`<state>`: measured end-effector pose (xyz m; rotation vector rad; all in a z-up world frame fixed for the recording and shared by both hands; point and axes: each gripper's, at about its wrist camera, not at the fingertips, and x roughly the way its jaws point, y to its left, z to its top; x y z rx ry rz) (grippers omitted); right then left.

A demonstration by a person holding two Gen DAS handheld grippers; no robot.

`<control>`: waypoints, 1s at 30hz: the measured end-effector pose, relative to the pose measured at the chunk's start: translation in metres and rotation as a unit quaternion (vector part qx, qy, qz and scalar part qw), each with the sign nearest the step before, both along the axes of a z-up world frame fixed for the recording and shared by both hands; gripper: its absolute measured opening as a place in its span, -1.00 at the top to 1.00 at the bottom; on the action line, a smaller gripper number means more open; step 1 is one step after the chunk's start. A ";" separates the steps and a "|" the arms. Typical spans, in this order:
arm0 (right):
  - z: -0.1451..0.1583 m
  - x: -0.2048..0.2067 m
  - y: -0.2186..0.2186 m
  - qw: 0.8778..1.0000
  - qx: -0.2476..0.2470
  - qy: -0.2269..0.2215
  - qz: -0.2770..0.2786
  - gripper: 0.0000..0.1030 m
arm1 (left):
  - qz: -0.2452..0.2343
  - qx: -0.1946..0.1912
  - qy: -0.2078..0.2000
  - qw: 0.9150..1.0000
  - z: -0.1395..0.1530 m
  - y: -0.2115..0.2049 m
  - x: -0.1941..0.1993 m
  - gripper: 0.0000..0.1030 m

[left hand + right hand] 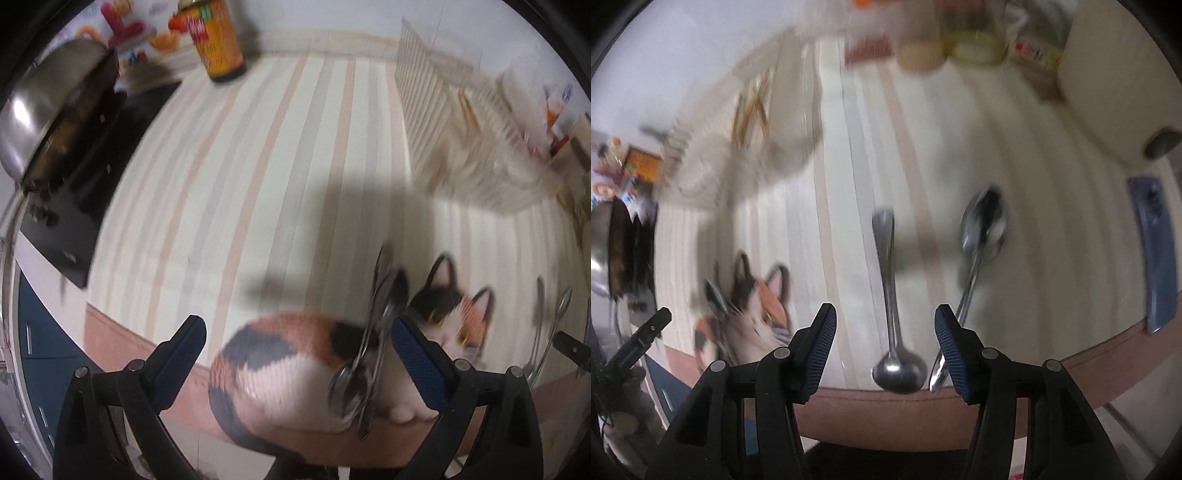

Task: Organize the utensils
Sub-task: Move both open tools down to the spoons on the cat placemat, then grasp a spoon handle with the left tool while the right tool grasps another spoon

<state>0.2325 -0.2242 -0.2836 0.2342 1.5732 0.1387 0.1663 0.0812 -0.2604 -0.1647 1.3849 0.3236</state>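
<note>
My left gripper (295,332) points down with its jaws wide open over a cat-shaped mat (280,354). A small bundle of metal spoons (369,350) lies on the mat, close inside the right finger (410,336), blurred and not gripped. My right gripper (884,328) stands partly open above the striped tablecloth. One spoon (890,295) lies between its fingers, bowl toward me, and the pads do not press it. A second spoon (982,225) lies to the right, its handle running under the right finger (947,332).
A white slatted rack (461,129) with chopsticks (753,103) stands at the back. Left are a steel pan (55,110), a black stove (92,166) and a bottle (218,37). A blue phone (1152,251) lies right; jars (923,44) behind. The table edge (886,406) is near.
</note>
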 end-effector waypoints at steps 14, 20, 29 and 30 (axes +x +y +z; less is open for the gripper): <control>-0.024 -0.012 0.031 0.997 -0.068 0.010 0.046 0.55 | -0.065 -0.060 0.068 0.994 -0.053 -0.037 -0.011 0.28; -0.026 -0.015 0.033 0.995 -0.088 0.002 0.038 0.91 | -0.062 -0.089 0.053 0.993 -0.050 -0.039 -0.016 0.81; -0.029 -0.027 0.011 0.998 -0.065 0.007 0.023 0.91 | -0.002 -0.102 0.049 0.994 -0.050 0.006 -0.042 0.91; -0.028 -0.028 0.011 0.998 -0.062 0.006 0.023 0.91 | 0.001 -0.102 0.046 0.994 -0.049 0.009 -0.044 0.92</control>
